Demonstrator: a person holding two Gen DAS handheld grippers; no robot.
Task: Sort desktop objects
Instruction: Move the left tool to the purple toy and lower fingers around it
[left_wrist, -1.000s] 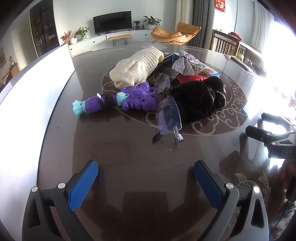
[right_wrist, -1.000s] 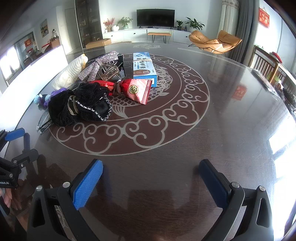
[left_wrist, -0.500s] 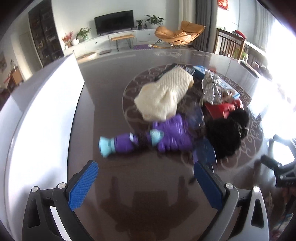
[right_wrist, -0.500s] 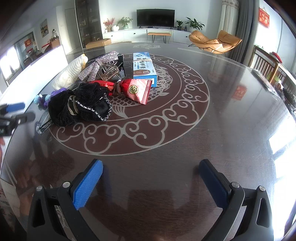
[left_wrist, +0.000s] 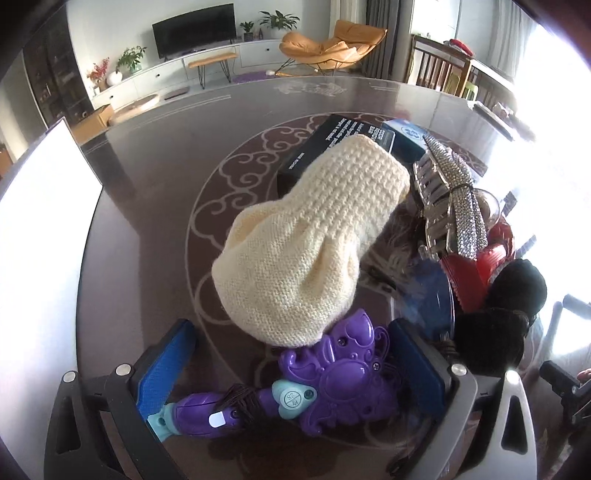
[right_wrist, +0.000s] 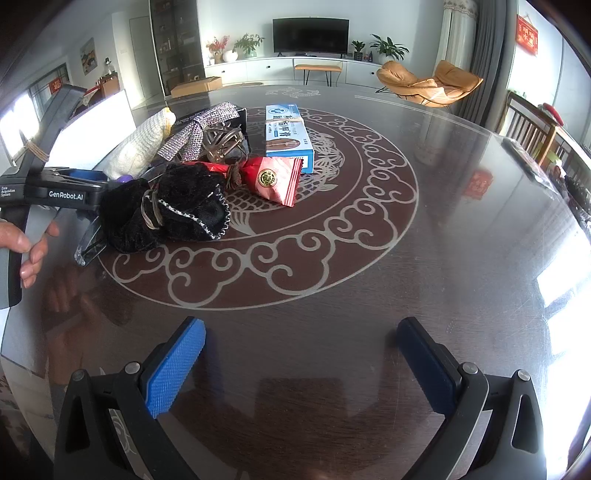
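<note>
The left tool (left_wrist: 291, 369) stood wide, its blue pads on either side of the purple toy (left_wrist: 325, 380) at the bottom of the left wrist frame, not gripping it. The toy lay on the counter (left_wrist: 155, 206) with its teal end (left_wrist: 159, 424) just beside the left pad. Just above it, at frame centre, a cream knit hat (left_wrist: 310, 243) touched the toy's upper edge and rested partly on a black box (left_wrist: 332, 140). To the right sat a rhinestone bow (left_wrist: 461, 199), a red packet (left_wrist: 476, 269) and a black velvet pouch (left_wrist: 498, 325).

The right tool (right_wrist: 299, 365) was also wide and held nothing, low in its frame over bare counter. In that view a hand (right_wrist: 26, 247) at the left edge held the left tool's handle. The pouch, the red packet and a blue box (right_wrist: 288, 136) lay in the upper left.
</note>
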